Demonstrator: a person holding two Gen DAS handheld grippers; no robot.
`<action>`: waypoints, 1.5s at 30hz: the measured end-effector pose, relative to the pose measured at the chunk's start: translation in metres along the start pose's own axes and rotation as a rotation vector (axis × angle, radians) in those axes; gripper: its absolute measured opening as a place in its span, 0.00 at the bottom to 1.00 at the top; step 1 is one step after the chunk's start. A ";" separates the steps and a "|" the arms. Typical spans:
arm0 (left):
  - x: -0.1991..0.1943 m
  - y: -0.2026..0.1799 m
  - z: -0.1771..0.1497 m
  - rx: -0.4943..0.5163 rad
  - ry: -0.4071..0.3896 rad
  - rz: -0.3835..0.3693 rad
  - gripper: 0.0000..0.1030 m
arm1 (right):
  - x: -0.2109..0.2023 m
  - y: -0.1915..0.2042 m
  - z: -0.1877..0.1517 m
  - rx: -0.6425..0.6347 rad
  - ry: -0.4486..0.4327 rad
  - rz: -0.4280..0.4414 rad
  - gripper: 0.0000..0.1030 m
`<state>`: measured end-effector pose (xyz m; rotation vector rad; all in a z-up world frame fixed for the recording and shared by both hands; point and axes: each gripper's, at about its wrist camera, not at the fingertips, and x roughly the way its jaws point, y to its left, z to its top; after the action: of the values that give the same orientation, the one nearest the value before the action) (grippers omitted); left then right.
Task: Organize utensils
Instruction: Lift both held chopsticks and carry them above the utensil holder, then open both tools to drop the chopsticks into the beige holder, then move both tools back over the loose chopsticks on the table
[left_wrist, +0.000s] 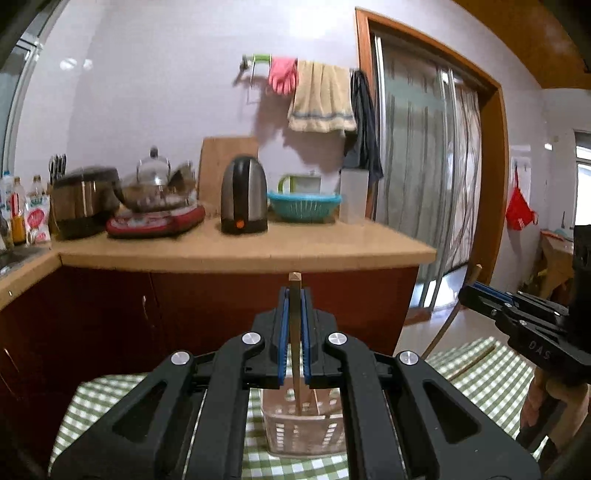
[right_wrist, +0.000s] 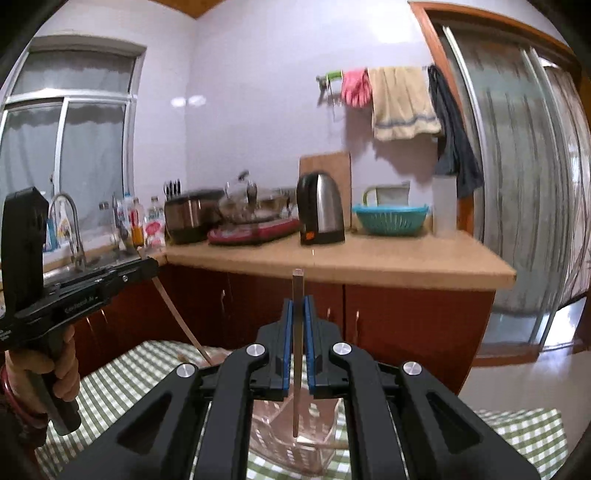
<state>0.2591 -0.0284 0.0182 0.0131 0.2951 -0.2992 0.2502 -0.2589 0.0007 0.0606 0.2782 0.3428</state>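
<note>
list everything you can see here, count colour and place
chopstick: two, wooden, one upright in each gripper over the basket
utensil basket: one, clear pinkish, on the checked tablecloth
kettle: one, black and steel, on the counter
colander: one, teal, right of kettle
towel: one, beige, on wall rail
rubber gloves: pink, beside towel
left gripper: black, blue fingers, shut on chopstick
right gripper: same, shut on chopstick
</note>
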 end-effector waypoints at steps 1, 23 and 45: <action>0.004 0.000 -0.005 -0.001 0.016 -0.001 0.06 | 0.004 0.000 -0.004 0.001 0.014 0.000 0.07; -0.001 0.010 -0.034 -0.024 0.089 0.042 0.51 | -0.026 0.012 -0.008 -0.027 0.004 -0.042 0.49; -0.111 -0.021 -0.129 -0.025 0.120 0.126 0.54 | -0.126 0.052 -0.146 0.055 0.110 -0.061 0.49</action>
<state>0.1154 -0.0092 -0.0723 0.0251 0.4154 -0.1693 0.0788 -0.2514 -0.1019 0.0872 0.3975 0.2781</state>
